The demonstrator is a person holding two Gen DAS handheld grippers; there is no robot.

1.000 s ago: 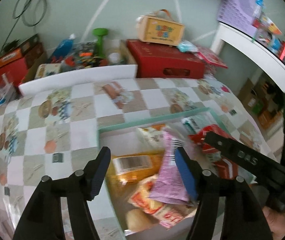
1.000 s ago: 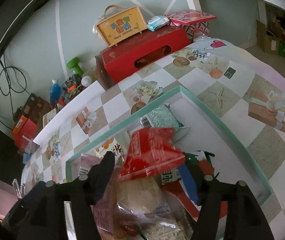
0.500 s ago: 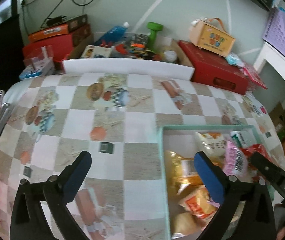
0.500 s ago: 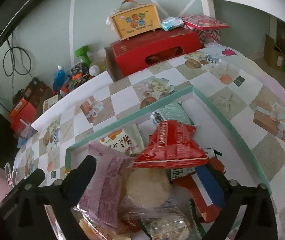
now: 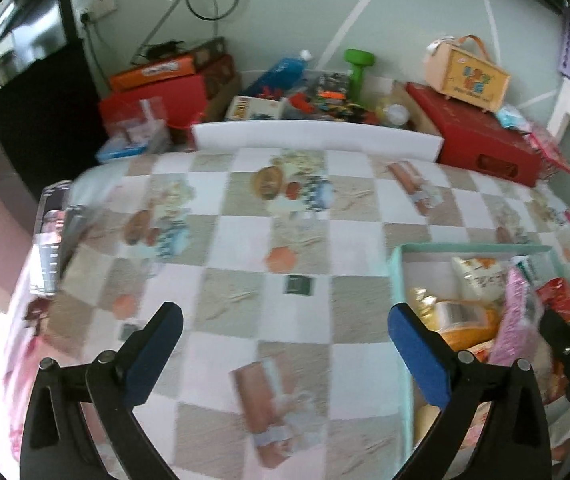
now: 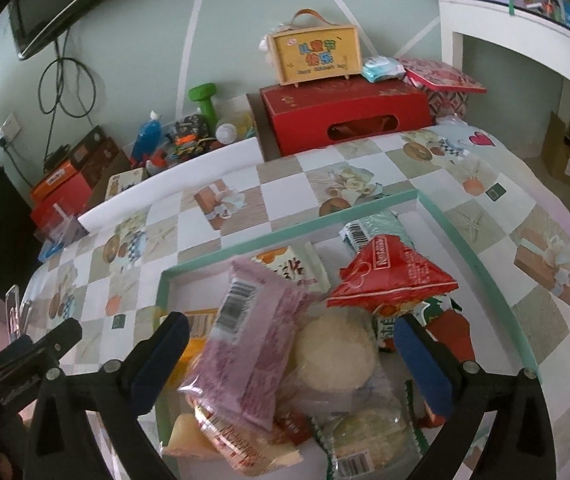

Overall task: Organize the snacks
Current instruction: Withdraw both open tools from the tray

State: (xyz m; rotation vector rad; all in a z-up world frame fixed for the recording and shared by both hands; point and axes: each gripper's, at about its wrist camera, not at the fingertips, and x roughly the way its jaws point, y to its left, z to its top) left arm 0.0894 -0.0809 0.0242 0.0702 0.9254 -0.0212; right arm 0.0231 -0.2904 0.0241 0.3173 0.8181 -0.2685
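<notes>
A teal-rimmed white tray on the checkered table holds several snack packs. A pink pack lies on the pile, a red pack beside it, a round pale cake between them. My right gripper is open and empty, hovering above the pile. My left gripper is open and empty over bare tablecloth left of the tray. The pink pack and red pack show at the right edge there.
A red box with a yellow case on it stands behind the table. A white board, a green dumbbell and clutter line the far edge. A dark flat object lies at the table's left edge.
My left gripper let go of the pink pack, opened wide and swung left off the tray. My right gripper released the red pack, opened and drew back; both packs now rest on the pile.
</notes>
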